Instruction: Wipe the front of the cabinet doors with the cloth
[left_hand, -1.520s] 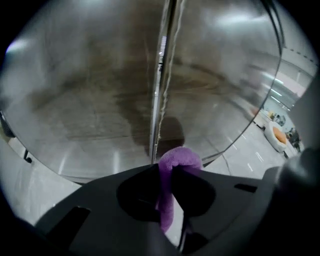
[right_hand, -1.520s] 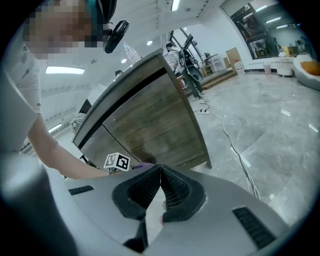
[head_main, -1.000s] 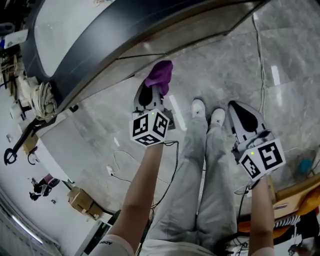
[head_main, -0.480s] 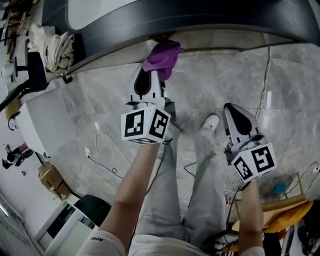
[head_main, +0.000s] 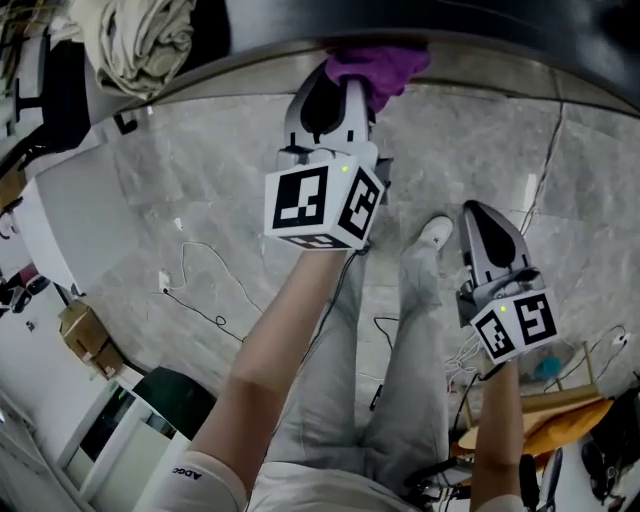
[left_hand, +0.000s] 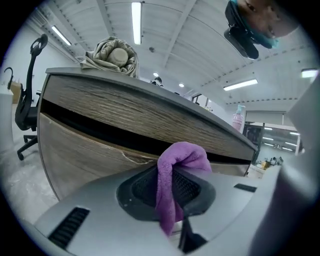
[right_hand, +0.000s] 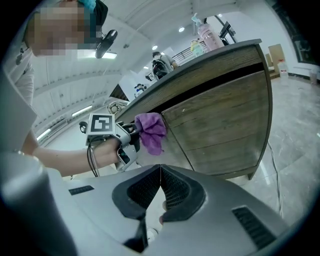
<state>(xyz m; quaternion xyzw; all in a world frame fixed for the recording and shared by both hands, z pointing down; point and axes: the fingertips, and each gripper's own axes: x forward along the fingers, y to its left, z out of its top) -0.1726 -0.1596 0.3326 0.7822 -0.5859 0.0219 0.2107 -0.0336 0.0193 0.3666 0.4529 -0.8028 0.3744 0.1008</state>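
The wooden cabinet door (right_hand: 220, 115) stood at twelve o'clock in the head view. The left tool (head_main: 340, 92) reached up to it, pinching the purple cloth (head_main: 380, 68) right at the door's front. The right tool (head_main: 490, 238), at four o'clock, hung pressed together and empty.

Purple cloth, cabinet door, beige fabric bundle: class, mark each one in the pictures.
purple cloth (left_hand: 183, 156): left gripper view, its top fold.
cabinet door (right_hand: 225, 131): right gripper view, middle of wooden front.
beige fabric bundle (left_hand: 113, 56): left gripper view, its rounded middle.

Bright ceiling strips (left_hand: 136, 20); fisheye edges perhaps blurred.
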